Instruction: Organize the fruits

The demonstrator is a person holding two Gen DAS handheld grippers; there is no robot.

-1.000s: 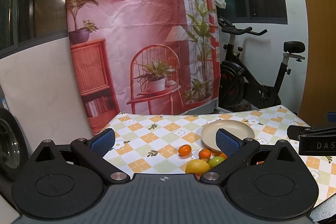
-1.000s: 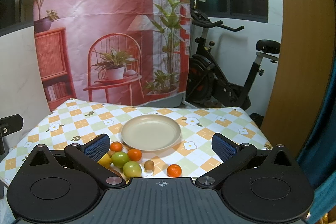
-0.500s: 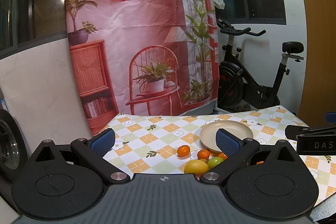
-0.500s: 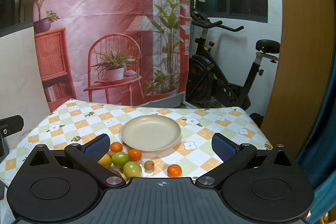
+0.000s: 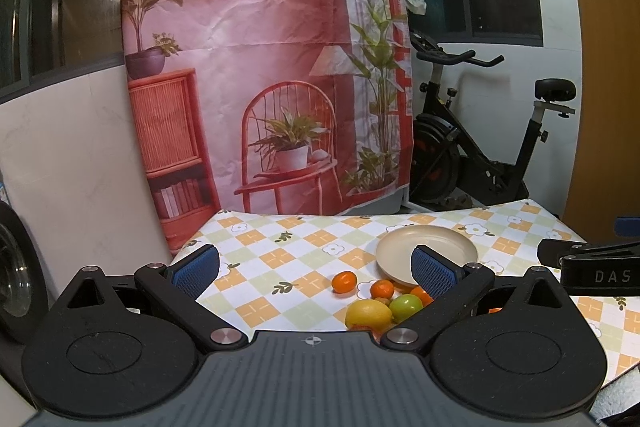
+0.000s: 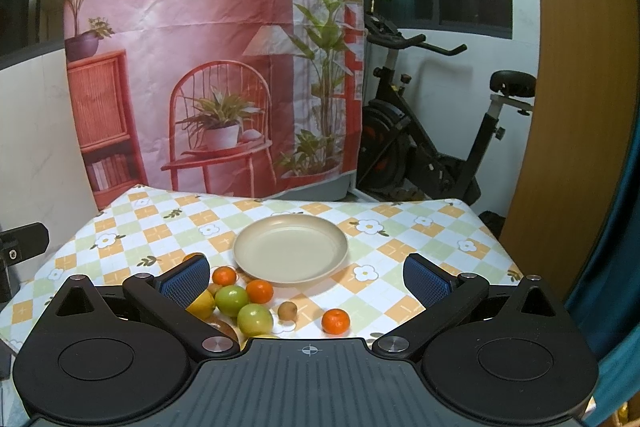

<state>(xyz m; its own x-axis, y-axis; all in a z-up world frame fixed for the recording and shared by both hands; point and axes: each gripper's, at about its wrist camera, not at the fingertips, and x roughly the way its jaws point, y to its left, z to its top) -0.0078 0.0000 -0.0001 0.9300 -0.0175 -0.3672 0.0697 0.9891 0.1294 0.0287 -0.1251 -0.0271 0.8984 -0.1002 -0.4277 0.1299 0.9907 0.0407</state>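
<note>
An empty beige plate (image 6: 290, 248) sits mid-table on the checked cloth; it also shows in the left wrist view as the plate (image 5: 428, 251). In front of it lie two green apples (image 6: 231, 300), a yellow lemon (image 5: 368, 313), several small oranges (image 6: 335, 320) and a small brown fruit (image 6: 287, 309). A lone orange (image 5: 344, 281) lies left of the cluster. My right gripper (image 6: 306, 281) is open above the near table edge, holding nothing. My left gripper (image 5: 316, 269) is open too, to the left of the fruit, and empty.
The table (image 6: 440, 227) with its checked cloth ends at a printed pink backdrop (image 6: 208, 47). An exercise bike (image 6: 432, 131) stands behind on the right, beside a wooden panel (image 6: 568, 107). The right gripper's body (image 5: 592, 263) shows at the left view's right edge.
Almost nothing has moved. Both grippers stay open and hover in place; the left view has drifted very slightly.
</note>
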